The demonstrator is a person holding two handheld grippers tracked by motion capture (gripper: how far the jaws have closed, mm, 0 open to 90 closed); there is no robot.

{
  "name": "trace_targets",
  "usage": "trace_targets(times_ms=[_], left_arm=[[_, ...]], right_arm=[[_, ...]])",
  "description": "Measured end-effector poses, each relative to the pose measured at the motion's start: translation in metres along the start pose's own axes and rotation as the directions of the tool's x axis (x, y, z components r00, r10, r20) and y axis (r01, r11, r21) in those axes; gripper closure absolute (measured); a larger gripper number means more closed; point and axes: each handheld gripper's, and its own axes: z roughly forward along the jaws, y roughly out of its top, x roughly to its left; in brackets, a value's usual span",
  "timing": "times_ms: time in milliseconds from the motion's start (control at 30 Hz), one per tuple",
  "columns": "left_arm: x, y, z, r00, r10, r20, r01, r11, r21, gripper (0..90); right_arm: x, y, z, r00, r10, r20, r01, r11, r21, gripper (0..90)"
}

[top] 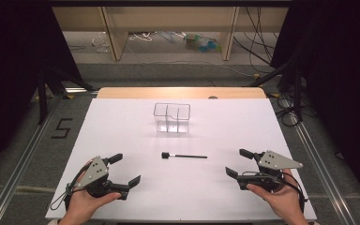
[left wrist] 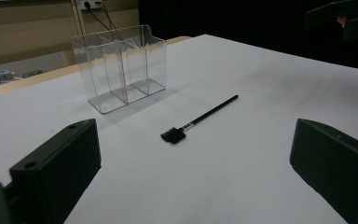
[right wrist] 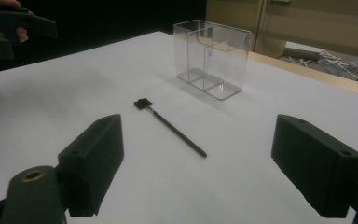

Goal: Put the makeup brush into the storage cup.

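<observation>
The white counter (top: 122, 122) is the biggest thing here, its pale wooden edge showing at the far side. On it, toward that far edge and about midway across, stands a clear plastic organizer (top: 171, 117), upright, with inner walls dividing it into compartments; it serves as the landmark for the rest.

On the person's side of the organizer, well apart from it to the left, the left gripper (top: 126, 169) rests low over the counter in the person's left hand (top: 85, 204). Its fingers (left wrist: 58, 170) stand wide apart with only bare counter between them. Well apart from the organizer to the right, on the person's side too, sits the right gripper (top: 239, 162), held by the right hand (top: 281, 200); its fingers (right wrist: 95, 158) are likewise spread, gripping nothing.

Smallest is a thin black brush (top: 183, 155), lying flat on the counter near the organizer, on the person's side of it and roughly in line with it. Its small square head points left in the high view, its stick to the right. It lies between the two grippers, touching neither.
</observation>
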Motion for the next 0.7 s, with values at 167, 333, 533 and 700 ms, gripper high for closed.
trace_targets(times_ms=[167,333,533,700], left_arm=[[-0.002,0.004,0.002,1.0,-0.004,0.003,0.004,0.9999,-0.015,2.3],[-0.005,0.007,0.006,0.9998,0.016,0.012,-0.016,0.9997,-0.017,2.5],[-0.004,0.008,0.009,0.9997,0.026,0.001,-0.026,0.9996,-0.013,3.0],[-0.004,0.01,0.008,0.9994,0.034,-0.006,-0.034,0.9992,-0.019,3.1]], right_arm=[[0.0,0.001,-0.001,1.0,0.002,0.001,-0.002,1.0,0.007,18.0],[0.001,0.001,0.001,0.9998,-0.001,-0.022,0.001,1.0,-0.001,18.1],[-0.001,0.003,0.004,0.9998,-0.022,-0.003,0.022,1.0,-0.002,19.3],[-0.004,0.006,0.008,0.9993,-0.036,-0.001,0.036,0.999,0.014,19.8]])
